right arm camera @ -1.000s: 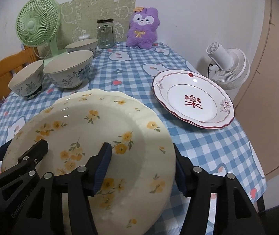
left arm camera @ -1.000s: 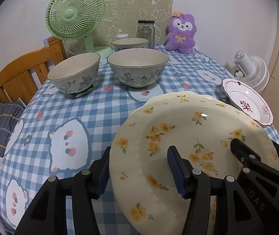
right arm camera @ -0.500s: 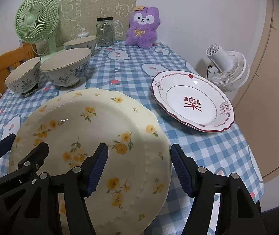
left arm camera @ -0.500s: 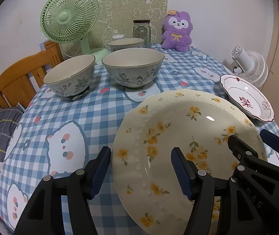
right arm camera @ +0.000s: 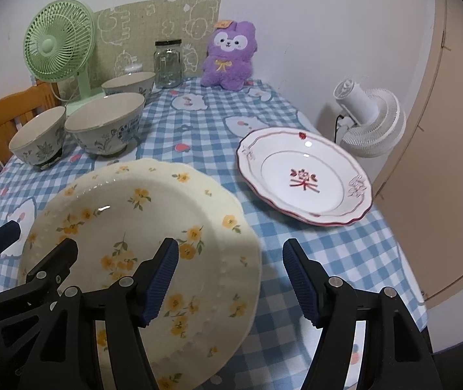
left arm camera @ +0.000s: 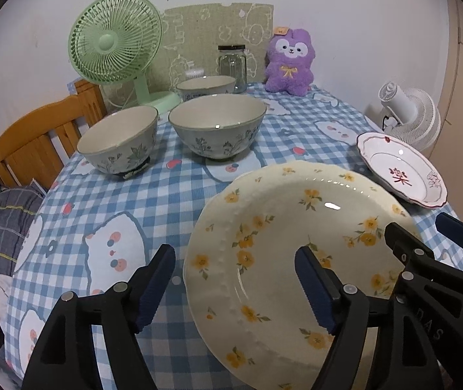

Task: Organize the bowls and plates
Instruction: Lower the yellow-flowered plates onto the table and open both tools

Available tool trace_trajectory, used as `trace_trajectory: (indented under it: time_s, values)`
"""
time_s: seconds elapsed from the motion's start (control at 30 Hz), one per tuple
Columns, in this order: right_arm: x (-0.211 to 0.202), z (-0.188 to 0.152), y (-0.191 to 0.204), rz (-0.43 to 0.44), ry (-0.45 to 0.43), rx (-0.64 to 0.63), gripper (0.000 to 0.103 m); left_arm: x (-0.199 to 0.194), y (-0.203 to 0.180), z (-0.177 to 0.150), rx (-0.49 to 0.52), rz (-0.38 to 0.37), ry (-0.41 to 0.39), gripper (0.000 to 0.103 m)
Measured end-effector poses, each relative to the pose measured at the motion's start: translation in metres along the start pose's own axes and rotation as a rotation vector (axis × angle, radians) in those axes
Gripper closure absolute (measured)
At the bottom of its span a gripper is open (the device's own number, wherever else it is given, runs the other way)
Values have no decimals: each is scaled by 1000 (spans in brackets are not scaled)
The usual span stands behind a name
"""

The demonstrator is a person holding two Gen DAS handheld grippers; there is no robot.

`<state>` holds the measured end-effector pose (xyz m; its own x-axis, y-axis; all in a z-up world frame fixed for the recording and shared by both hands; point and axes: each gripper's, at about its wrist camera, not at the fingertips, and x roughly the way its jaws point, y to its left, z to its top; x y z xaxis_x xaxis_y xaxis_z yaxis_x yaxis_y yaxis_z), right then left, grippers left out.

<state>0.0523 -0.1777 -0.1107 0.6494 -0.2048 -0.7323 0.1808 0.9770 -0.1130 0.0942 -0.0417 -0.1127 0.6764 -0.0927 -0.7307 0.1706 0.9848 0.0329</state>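
A cream plate with yellow flowers lies at the near side of the checked tablecloth. My left gripper straddles its left rim; the jaws are opening and neither pad presses on it. My right gripper stands open astride the right rim. A white plate with a red rim lies to the right. Three floral bowls stand behind: a small one, a large one and a far one.
At the back stand a green fan, a glass jar and a purple plush toy. A white fan sits off the table's right edge. A wooden chair is at the left.
The left gripper's jaws have spread wider, and its left finger has come away from the plate's rim. The right jaws opened slightly. The flowered plate now sits flatter.
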Motion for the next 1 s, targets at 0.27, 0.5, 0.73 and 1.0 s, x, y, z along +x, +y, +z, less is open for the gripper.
trace_trajectory:
  time_s: [0.27, 0.5, 0.73, 1.0]
  values:
    - [-13, -3, -10, 25, -20, 15, 33, -11, -3, -6, -16, -8, 2, 22]
    - [-21, -11, -18, 30, -34, 29, 33, -19, -10, -11, -8, -14, -16, 23]
    - [-12, -23, -19, 50, 0, 30, 34, -12, -15, -22, -5, -8, 3, 29]
    - [0, -21, -16, 115, 25, 54, 46, -9, -17, -20, 7, 7, -9, 29]
